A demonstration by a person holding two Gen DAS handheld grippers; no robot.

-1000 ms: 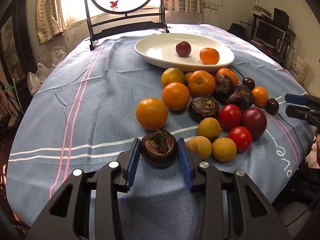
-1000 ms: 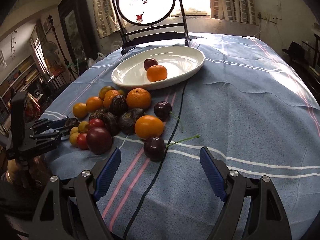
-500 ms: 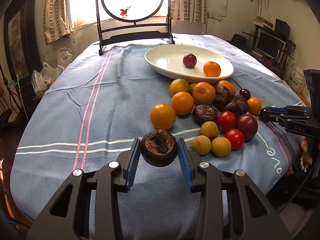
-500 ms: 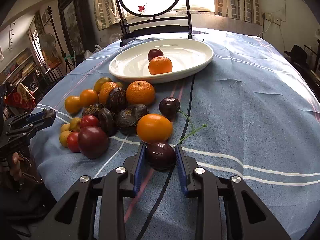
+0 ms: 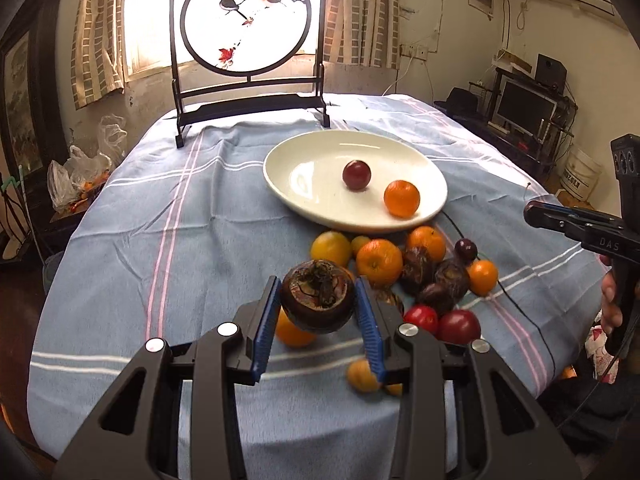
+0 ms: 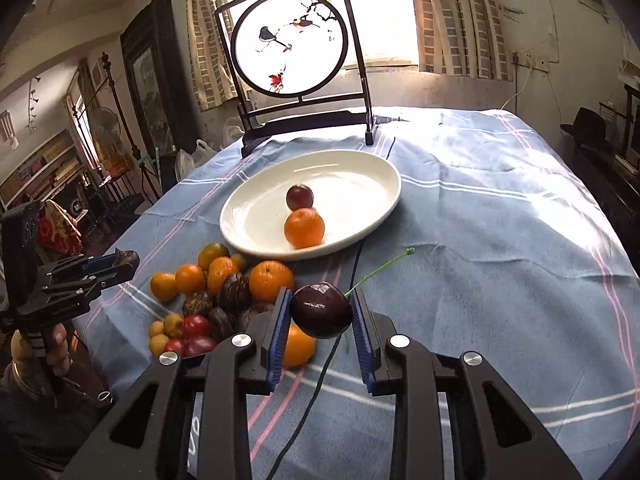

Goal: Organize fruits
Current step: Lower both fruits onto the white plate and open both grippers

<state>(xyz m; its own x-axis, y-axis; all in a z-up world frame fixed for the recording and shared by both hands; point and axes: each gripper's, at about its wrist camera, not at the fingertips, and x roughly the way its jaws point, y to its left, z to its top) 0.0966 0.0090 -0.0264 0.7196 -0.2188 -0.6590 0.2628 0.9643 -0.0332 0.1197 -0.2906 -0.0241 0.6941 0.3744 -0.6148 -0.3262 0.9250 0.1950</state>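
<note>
My left gripper [image 5: 318, 312] is shut on a dark brown mangosteen-like fruit [image 5: 318, 296] and holds it above the table, short of the white oval plate [image 5: 312, 196]. My right gripper [image 6: 321, 322] is shut on a dark cherry [image 6: 321, 310] with a green stem, also lifted. The plate [image 6: 360, 184] holds a dark plum [image 6: 300, 197] and a small orange [image 6: 304, 227]. A pile of oranges, dark brown fruits, red tomatoes and small yellow fruits [image 5: 416, 276] lies on the cloth in front of the plate.
A blue striped tablecloth [image 5: 160, 240] covers the round table. A black framed round screen [image 5: 244, 28] stands at the far edge behind the plate. A black cable [image 6: 320, 364] runs across the cloth. The right gripper shows at the right of the left wrist view [image 5: 580, 228].
Both grippers have risen and moved toward the plate with their fruits. The right gripper closed on the cherry a second ago and lifted it off the cloth.
</note>
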